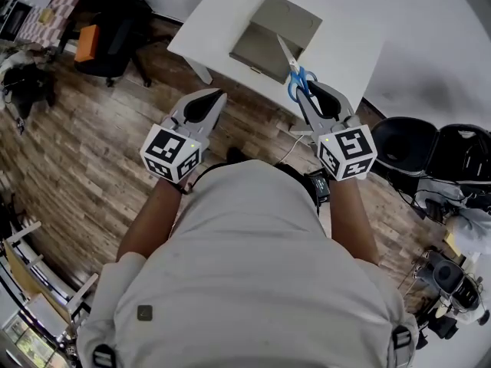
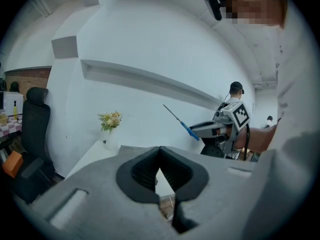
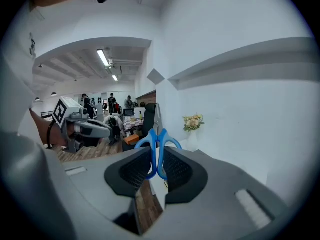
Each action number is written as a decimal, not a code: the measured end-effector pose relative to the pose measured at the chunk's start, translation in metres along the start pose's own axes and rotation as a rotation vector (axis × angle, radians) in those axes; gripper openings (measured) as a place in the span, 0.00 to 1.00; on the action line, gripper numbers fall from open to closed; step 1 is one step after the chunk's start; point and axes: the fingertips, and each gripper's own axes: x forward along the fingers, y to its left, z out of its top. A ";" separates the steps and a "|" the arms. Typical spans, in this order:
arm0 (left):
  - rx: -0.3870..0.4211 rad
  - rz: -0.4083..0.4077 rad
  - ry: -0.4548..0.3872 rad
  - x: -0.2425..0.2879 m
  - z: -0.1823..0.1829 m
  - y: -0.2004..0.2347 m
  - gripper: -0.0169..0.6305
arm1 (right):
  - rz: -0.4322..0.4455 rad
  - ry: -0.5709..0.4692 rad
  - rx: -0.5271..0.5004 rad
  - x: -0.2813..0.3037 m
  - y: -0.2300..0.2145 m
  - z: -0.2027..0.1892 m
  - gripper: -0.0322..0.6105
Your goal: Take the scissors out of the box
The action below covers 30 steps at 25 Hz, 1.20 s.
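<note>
We were in an open-plan office or lab: a wood-plank floor (image 1: 84, 159), a white tabletop (image 1: 349, 48), black office chairs (image 2: 36, 121), ceiling strip lights (image 3: 104, 57), and people (image 3: 111, 103) standing among desks behind.

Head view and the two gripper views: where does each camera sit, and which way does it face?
Head view: on the person's head, looking steeply down on both arms, the left gripper, the right gripper, the box.
Left gripper view: on that gripper, past its shut jaws toward a white wall.
Right gripper view: along jaws clamping the scissors, toward an office.
Shared: both gripper views show the flowers.
</note>
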 end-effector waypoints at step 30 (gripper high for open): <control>0.017 0.195 -0.014 0.013 -0.009 -0.183 0.03 | 0.161 -0.070 0.011 -0.167 -0.042 -0.071 0.20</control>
